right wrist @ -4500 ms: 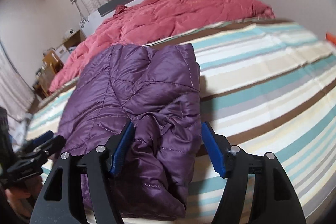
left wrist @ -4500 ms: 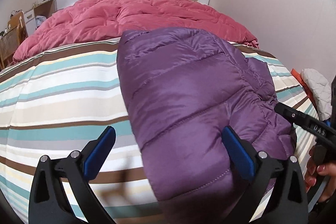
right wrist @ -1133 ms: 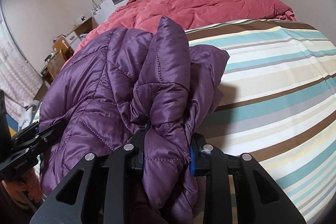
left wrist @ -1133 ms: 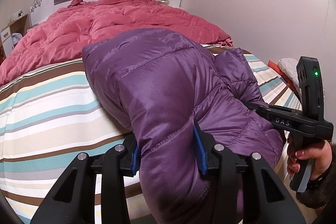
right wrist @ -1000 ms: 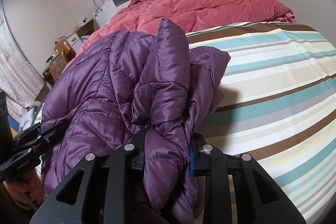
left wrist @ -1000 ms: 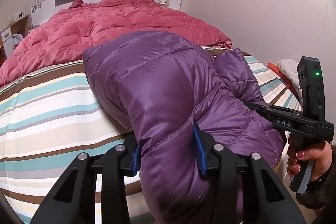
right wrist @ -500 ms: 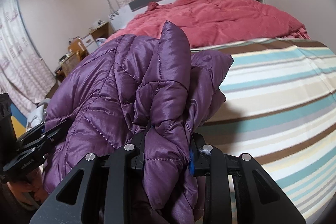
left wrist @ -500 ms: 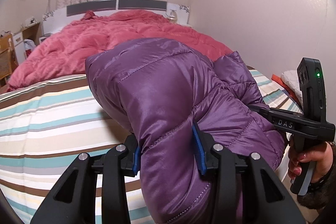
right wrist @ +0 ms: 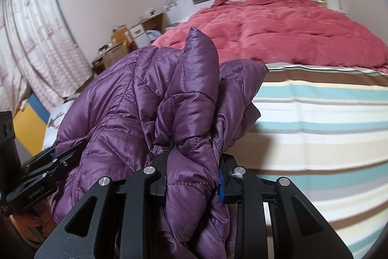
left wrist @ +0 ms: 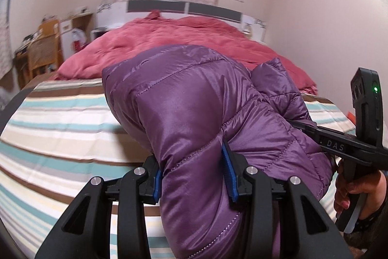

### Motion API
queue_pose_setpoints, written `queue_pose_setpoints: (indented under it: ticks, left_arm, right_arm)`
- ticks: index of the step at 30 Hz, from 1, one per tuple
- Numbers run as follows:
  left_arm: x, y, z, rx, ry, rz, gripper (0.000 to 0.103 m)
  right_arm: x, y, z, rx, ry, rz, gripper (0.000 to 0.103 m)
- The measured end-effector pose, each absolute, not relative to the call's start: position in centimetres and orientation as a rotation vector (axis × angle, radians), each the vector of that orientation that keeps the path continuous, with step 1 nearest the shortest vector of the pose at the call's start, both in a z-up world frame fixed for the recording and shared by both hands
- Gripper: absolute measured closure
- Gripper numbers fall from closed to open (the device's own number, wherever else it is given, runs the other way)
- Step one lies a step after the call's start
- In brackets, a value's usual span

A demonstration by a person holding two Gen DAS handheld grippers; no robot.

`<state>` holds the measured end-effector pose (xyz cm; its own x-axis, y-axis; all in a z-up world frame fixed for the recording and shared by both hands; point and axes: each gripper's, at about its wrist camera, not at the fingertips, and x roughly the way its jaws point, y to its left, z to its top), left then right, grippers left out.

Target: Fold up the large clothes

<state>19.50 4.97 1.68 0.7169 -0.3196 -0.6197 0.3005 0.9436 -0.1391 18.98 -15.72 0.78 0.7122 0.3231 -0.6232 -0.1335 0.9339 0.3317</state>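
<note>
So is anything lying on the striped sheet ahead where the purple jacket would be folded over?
Nothing visible: the striped sheet ahead of the purple quilted down jacket is bare up to the red quilted comforter farther back.

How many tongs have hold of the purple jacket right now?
2. The left tongs clamp the purple jacket on its near left edge; the right tongs clamp a bunched fold on its right side.

Black left claw (left wrist: pixel 192 176) with blue pads, silver screws, right claw (right wrist: pixel 194 174) lettered "DAS", green light, pink-nailed hand (left wrist: pixel 356 188)
</note>
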Motion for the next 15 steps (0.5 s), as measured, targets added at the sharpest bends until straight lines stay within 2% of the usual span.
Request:
queue_pose_setpoints:
  ticks: [15]
  left_arm:
    - [25.4, 11.2, -3.4, -0.084, 0.753, -0.22, 0.062]
  right_arm:
    - [25.8, -8.7, -2.8, 0.209, 0.777, 0.312, 0.076]
